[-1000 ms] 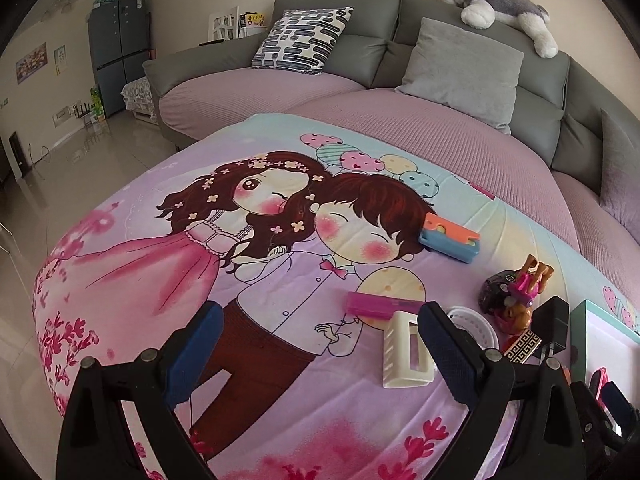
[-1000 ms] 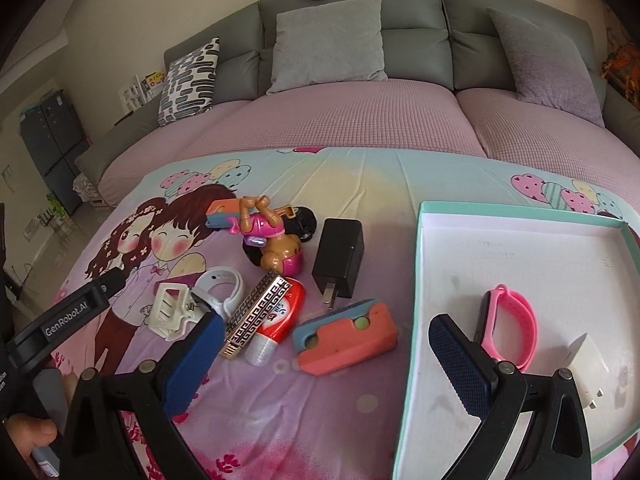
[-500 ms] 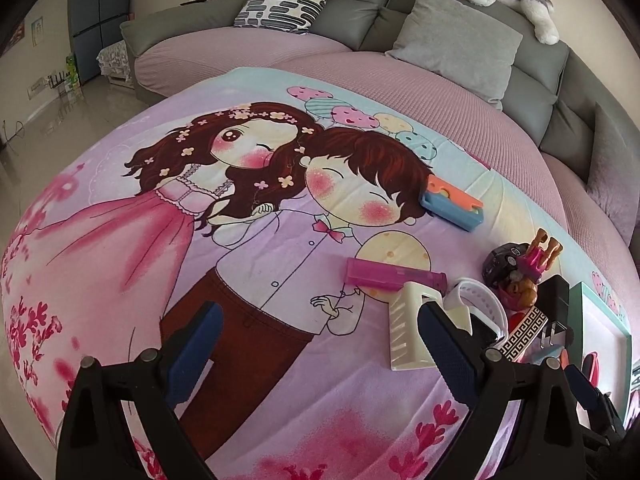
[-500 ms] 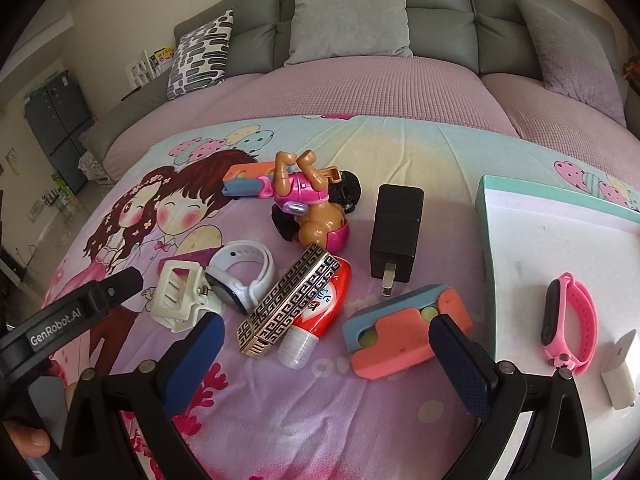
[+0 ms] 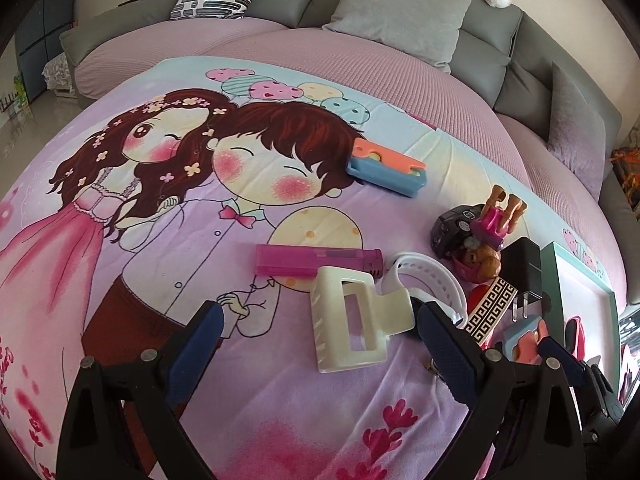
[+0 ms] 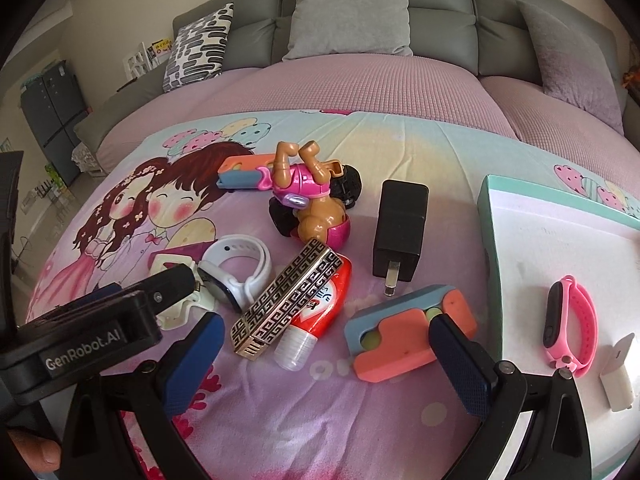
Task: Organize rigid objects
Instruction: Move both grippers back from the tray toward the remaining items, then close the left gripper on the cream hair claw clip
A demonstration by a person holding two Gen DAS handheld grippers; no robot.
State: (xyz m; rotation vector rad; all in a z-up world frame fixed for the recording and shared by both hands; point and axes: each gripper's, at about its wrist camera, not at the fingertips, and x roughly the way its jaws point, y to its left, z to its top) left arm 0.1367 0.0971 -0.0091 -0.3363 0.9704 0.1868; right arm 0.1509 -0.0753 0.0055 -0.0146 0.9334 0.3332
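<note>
My left gripper is open, its jaws on either side of a cream hair claw clip lying on the cartoon blanket. A pink lighter and a white watch lie just beyond it. My right gripper is open and low over a red tube, a patterned comb and an orange-blue case. A black charger and a toy dog lie farther off. The teal-rimmed white box on the right holds a pink wristband and a white plug.
A second orange-blue case lies far on the blanket. The left gripper's body crosses the lower left of the right wrist view. A grey sofa with cushions stands behind. The floor drops away at left.
Both grippers have moved forward and lower toward the pile. The left gripper's jaws now straddle the claw clip. The right gripper has shifted left, away from the box.
</note>
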